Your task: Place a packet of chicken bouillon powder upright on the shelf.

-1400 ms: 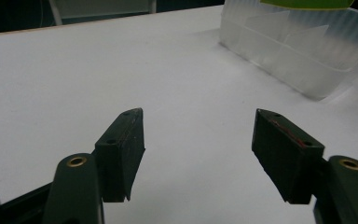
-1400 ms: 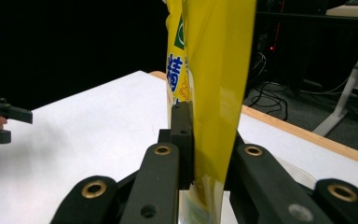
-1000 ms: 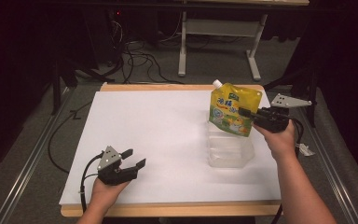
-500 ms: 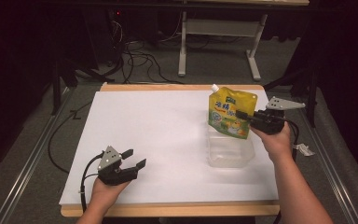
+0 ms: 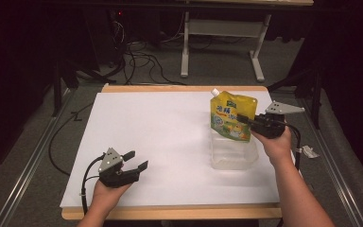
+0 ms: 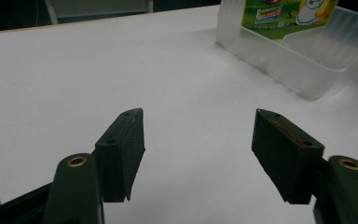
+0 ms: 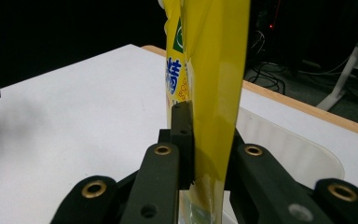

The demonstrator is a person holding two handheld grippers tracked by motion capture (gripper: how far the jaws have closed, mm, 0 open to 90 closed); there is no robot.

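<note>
While the right gripper (image 5: 246, 122) pinches the yellow pouch (image 5: 231, 116) above the clear tub (image 5: 234, 153), the left gripper (image 5: 136, 161) gapes.

On the table (image 5: 170, 123), the container (image 5: 234, 153) sits toward the right side, about midway between the near and far edges. The pouch (image 5: 231, 116) stands upright with its lower end in the container's far part, its spout at the top. The right gripper (image 5: 246, 122) is just right of the pouch, clamped on its right edge. The left gripper (image 5: 137, 161) rests near the table's front left, well apart from the container, its jaws spread and pointing toward it.
</note>
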